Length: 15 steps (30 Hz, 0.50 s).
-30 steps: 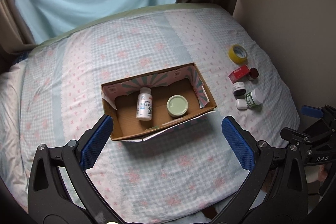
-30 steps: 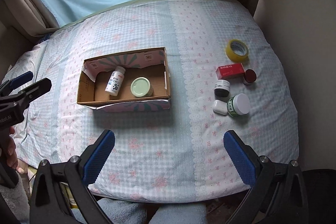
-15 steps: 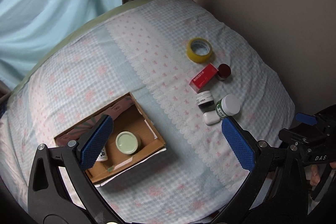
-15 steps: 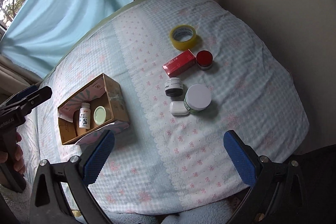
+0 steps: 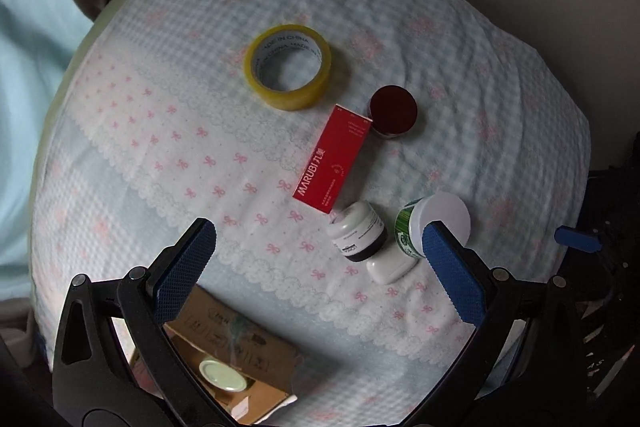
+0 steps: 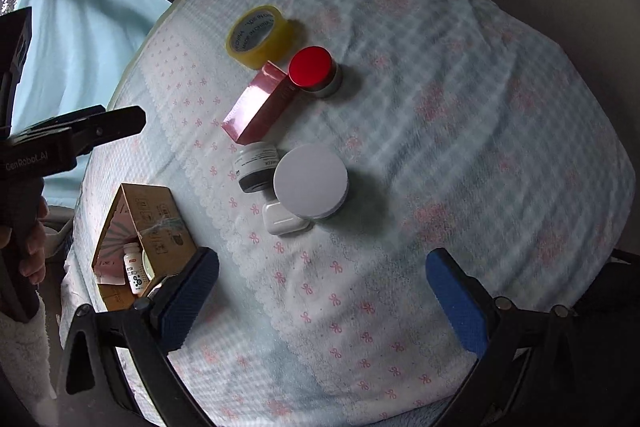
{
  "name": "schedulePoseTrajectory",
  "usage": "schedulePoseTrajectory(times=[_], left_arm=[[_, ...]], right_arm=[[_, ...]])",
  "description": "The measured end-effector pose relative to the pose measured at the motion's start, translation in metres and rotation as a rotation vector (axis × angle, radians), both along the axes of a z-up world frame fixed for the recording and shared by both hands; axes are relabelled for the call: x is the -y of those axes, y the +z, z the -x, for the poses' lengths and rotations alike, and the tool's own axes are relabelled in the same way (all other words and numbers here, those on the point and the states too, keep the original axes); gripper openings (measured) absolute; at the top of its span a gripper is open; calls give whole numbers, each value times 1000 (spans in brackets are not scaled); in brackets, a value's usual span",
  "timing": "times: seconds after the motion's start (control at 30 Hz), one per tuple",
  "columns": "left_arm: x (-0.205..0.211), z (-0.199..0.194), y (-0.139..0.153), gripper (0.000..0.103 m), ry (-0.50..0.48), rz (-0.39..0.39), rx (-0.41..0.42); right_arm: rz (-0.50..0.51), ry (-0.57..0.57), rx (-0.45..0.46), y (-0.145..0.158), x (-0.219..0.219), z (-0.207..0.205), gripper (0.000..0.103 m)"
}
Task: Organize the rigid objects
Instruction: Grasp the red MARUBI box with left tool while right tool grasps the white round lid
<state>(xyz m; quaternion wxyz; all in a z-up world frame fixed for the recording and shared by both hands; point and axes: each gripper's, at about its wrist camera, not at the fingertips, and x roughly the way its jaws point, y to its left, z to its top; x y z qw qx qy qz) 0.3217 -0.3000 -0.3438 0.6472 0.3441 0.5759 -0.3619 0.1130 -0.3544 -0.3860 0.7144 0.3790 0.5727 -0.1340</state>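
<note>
Six loose items — tape [image 5: 288, 67], red box [image 5: 333, 159], red-lidded jar [image 5: 393, 111], black jar [image 5: 357, 231], white-lidded jar [image 5: 436, 223], white case [image 5: 390, 265] — lie right of the carton [image 6: 154, 227]; both grippers [image 5: 316, 275] [image 6: 320, 303] hover above with fingers spread, empty.

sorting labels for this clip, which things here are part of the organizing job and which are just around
Part of the job:
- cardboard box, already holding a white bottle and a green-lidded jar
- tape roll
- red box
- red-lidded jar
- black-and-white jar
- white-lidded green jar
- small white case

Just around:
- patterned bedspread
- curtains
</note>
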Motion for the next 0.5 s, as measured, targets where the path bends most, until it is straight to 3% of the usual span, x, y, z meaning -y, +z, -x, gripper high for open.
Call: schedulePoseTrajectory(times=[0.3, 0.5], left_arm=[[47, -14, -101, 102, -169, -155, -45], [59, -14, -139, 88, -210, -213, -78]], right_arm=[[-46, 6, 20, -62, -1, -34, 103], [-31, 53, -12, -91, -9, -57, 103]])
